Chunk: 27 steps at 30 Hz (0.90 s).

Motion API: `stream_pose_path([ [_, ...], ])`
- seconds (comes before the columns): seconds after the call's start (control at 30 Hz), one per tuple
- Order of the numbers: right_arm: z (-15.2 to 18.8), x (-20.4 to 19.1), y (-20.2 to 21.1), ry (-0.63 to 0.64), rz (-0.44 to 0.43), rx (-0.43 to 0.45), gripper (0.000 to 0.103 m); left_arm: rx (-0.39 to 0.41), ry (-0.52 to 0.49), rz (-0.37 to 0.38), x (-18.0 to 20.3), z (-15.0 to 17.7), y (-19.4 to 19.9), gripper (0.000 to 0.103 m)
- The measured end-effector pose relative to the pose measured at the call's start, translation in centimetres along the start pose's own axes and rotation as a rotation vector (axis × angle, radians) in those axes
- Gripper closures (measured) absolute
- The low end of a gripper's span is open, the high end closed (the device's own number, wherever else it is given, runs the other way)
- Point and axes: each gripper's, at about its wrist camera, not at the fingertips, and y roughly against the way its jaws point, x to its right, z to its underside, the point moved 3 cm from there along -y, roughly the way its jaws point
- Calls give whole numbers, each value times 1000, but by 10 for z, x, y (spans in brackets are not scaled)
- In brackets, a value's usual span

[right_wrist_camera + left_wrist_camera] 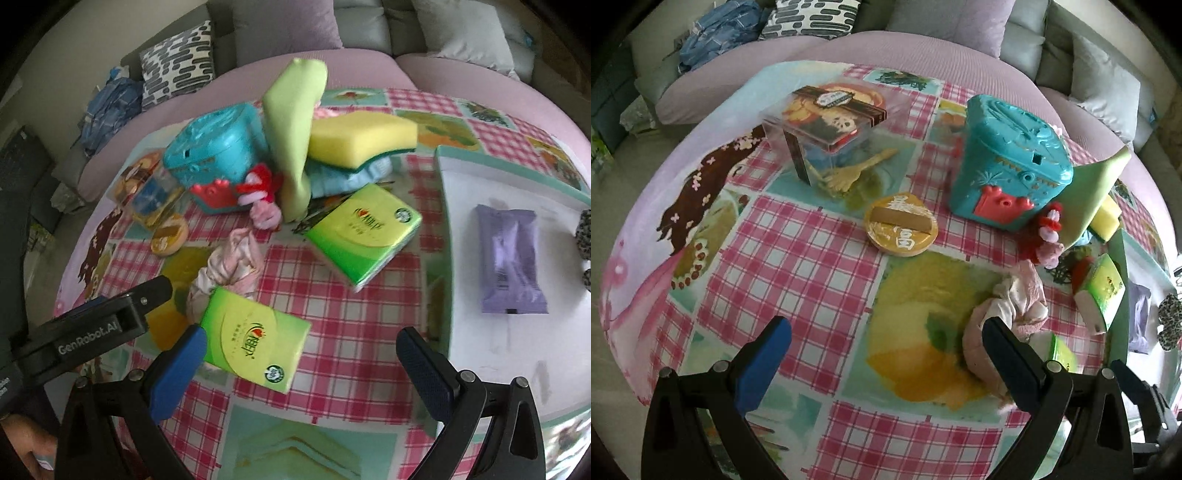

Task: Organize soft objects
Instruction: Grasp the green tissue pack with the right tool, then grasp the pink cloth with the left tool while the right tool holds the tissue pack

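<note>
While only purple pack (508, 258) and spotted item (584, 236) sat in tray (480, 354), most sorting remained. Sponge (364, 137), cloths, far tissue pack (364, 230) lay ahead of jaws. Right gripper (301, 373) spread, empty; near tissue pack (255, 338) between jaws, against left one. Left gripper (886, 363) released; pink cloth (1008, 314) by right jaw.

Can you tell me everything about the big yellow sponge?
The thick yellow foam sponge with a dark green scrubbing layer underneath is a curvy-edged block and looks soft and dry. It lies tilted, propped on a crumpled light blue cloth at the far side of the checked tablecloth. A light green cloth stands up right beside it, against its left end. From the left wrist view only a small yellow corner peeks out behind that green cloth. No hand-held gripper touches it.
</note>
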Motion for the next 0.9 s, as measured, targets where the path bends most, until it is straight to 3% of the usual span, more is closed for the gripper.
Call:
stream_pose_path([
  [0.37, 1, -16, -18, 11, -71, -51, 1, 5, 10, 2, -6, -5, -4, 0],
  [0.73, 1, -13, -23, -31, -86, -68, 26, 4, 3, 19, -1, -4, -4, 0],
  [0.9, 3, -2, -16, -42, -84, -69, 27, 3, 5, 43, 0, -5, -3, 0],
])
